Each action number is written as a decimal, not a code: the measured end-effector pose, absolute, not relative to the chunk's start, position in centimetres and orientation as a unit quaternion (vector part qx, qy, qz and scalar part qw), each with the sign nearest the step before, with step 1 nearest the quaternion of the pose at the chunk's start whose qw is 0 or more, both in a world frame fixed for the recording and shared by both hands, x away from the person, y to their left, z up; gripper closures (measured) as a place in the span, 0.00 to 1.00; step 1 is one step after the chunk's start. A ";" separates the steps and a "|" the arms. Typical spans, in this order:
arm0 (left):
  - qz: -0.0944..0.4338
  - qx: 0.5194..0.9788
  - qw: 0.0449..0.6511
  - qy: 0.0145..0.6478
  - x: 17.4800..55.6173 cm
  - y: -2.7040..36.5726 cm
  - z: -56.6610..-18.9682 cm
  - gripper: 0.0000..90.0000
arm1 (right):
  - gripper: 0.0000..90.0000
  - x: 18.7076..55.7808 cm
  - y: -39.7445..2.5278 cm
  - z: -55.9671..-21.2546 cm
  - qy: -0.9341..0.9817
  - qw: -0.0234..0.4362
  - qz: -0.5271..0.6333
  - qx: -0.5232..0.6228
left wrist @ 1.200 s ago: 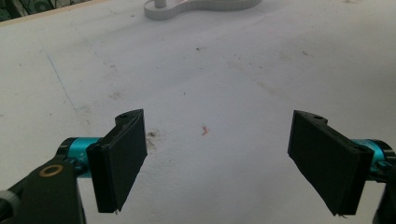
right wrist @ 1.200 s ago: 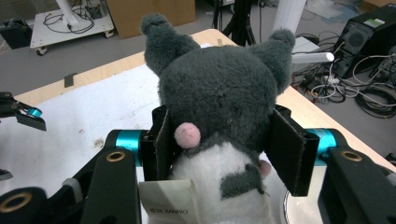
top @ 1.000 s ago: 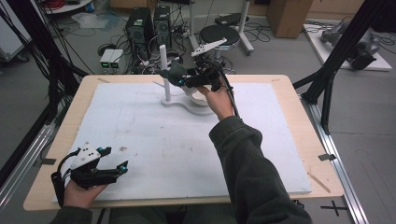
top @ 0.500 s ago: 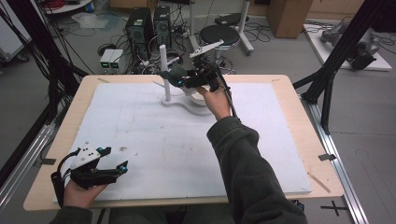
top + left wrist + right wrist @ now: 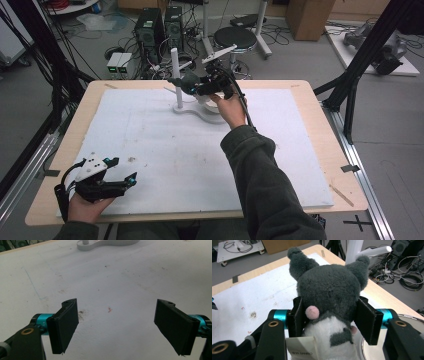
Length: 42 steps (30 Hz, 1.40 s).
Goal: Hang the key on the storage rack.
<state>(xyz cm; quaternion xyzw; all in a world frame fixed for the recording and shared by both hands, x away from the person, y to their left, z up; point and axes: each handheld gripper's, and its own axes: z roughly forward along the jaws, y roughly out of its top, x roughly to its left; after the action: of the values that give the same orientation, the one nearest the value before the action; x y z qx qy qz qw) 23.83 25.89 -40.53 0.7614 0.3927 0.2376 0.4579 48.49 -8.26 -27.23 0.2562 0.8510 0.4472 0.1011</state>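
High view: right gripper point(image 5: 199, 87) at the far edge of the table point(image 5: 320, 130), over the white stand point(image 5: 192, 107), holding something dark grey beside the post point(image 5: 175, 75); can't ID it from here. Right gripper view resolves it: grey plush toy point(image 5: 329, 292), jaws clamped on both sides of its body, pink tail and paper tag point(image 5: 303, 347) facing the camera. Left gripper point(image 5: 120, 182) rests at the near left corner; left gripper view shows its jaws wide apart, nothing between them, just the stained white mat point(image 5: 112, 277)
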 end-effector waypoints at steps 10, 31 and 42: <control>0.237 0.760 0.460 0.394 23.8 25.9 -40.5 0.22 | 0.50 48.7 -7.9 -27.8 0.859 0.099 0.431 0.259; 0.239 0.760 0.460 0.392 23.8 25.9 -40.5 0.22 | 0.50 48.8 -7.8 -28.3 0.866 0.092 0.409 0.272; 0.241 0.760 0.459 0.392 23.8 25.9 -40.5 0.22 | 0.49 49.2 -7.7 -28.9 0.872 0.088 0.390 0.282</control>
<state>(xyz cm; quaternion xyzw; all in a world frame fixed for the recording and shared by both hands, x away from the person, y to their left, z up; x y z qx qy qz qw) 23.77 25.89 -40.46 0.7599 0.3921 0.2407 0.4591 49.15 -7.67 -28.93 0.2822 0.8720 0.3900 0.0883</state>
